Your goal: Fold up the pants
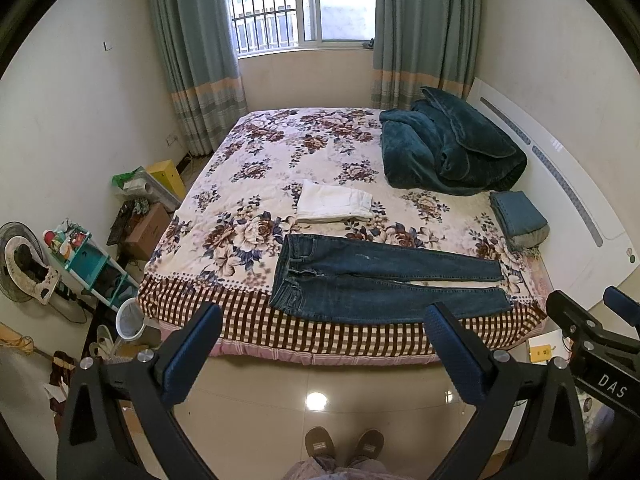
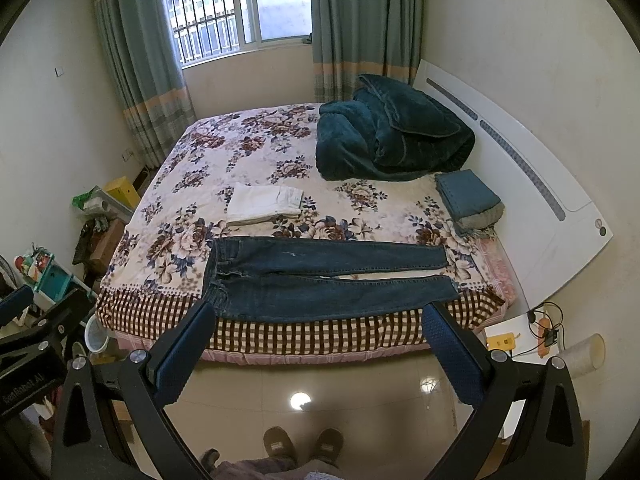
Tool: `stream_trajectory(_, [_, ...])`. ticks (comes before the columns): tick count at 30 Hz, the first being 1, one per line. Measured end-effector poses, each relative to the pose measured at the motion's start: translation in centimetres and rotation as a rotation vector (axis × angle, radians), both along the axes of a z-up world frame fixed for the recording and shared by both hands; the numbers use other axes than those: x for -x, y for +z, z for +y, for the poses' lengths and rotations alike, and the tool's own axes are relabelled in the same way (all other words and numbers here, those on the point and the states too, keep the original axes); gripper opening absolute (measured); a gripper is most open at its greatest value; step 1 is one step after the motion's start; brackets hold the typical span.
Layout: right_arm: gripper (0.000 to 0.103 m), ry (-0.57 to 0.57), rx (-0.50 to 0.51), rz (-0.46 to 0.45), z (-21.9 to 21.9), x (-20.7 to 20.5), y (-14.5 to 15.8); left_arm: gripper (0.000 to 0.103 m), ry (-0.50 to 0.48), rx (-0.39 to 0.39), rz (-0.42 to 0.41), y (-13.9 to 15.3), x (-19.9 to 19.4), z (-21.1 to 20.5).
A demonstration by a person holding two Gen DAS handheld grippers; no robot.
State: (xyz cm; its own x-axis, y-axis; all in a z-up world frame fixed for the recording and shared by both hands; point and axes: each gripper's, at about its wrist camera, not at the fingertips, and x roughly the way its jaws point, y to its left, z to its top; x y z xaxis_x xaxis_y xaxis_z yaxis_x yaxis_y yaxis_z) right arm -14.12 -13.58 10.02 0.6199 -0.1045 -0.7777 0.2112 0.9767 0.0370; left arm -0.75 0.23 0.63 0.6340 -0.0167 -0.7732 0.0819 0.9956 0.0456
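Dark blue jeans (image 1: 372,284) lie flat on the floral bedspread (image 1: 280,148) near the bed's front edge, waistband to the left, legs stretched right. They also show in the right wrist view (image 2: 320,276). My left gripper (image 1: 322,314) is open and empty, held over the floor short of the bed. My right gripper (image 2: 314,312) is open and empty too, beside the left one; it shows at the right edge of the left wrist view (image 1: 592,308).
Folded white pants (image 1: 336,202) lie behind the jeans. A dark green blanket (image 1: 448,144) and a folded blue cloth (image 1: 518,214) sit at the right by the white headboard (image 1: 560,184). Shelves, boxes and a fan (image 1: 24,264) crowd the floor at left. Slippered feet (image 1: 344,444) stand below.
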Motion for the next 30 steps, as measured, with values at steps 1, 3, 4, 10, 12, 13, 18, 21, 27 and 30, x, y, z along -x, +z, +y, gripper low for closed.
stream_trajectory(1, [0.103, 0.0, -0.001, -0.001, 0.0, 0.0, 0.0, 0.103, 0.002, 0.001, 0.001, 0.0, 0.0, 0.0])
stream_trajectory(3, [0.103, 0.002, -0.004, 0.002, 0.2, 0.1, 0.1, 0.103, 0.005, 0.001, 0.004, 0.0, 0.0, 0.0])
stream_trajectory(4, [0.103, 0.003, -0.005, 0.003, 0.3, 0.2, 0.1, 0.103, 0.008, 0.0, 0.005, 0.0, -0.1, -0.1])
stream_trajectory(10, [0.103, -0.012, -0.022, 0.024, -2.3, -1.2, -1.9, 0.103, 0.049, -0.014, -0.005, -0.9, -2.1, -2.0])
stream_trajectory(12, [0.103, -0.022, -0.03, 0.033, -3.5, -2.4, -3.0, 0.103, 0.078, -0.017, -0.01, -1.9, -3.7, -2.7])
stream_trajectory(13, [0.103, -0.029, -0.03, 0.04, -4.0, -3.0, -3.6, 0.103, 0.092, -0.016, -0.015, -2.5, -4.6, -3.0])
stream_trajectory(18, [0.103, -0.065, -0.036, 0.067, -8.0, -8.4, -7.5, 0.103, 0.17, -0.057, 0.004, -6.6, -10.7, -4.6])
stream_trajectory(21, [0.103, -0.105, -0.025, 0.107, -10.5, -12.3, -10.7, 0.103, 0.183, -0.079, 0.052, -9.5, -14.9, -5.7])
stream_trajectory(27, [0.103, -0.182, -0.055, 0.206, -16.6, -22.1, -18.6, 0.103, 0.183, -0.117, 0.135, -15.5, -23.7, -7.3])
stream_trajectory(30, [0.103, -0.234, -0.051, 0.251, -18.8, -27.1, -22.9, 0.103, 0.176, -0.111, 0.19, -18.6, -28.7, -7.8])
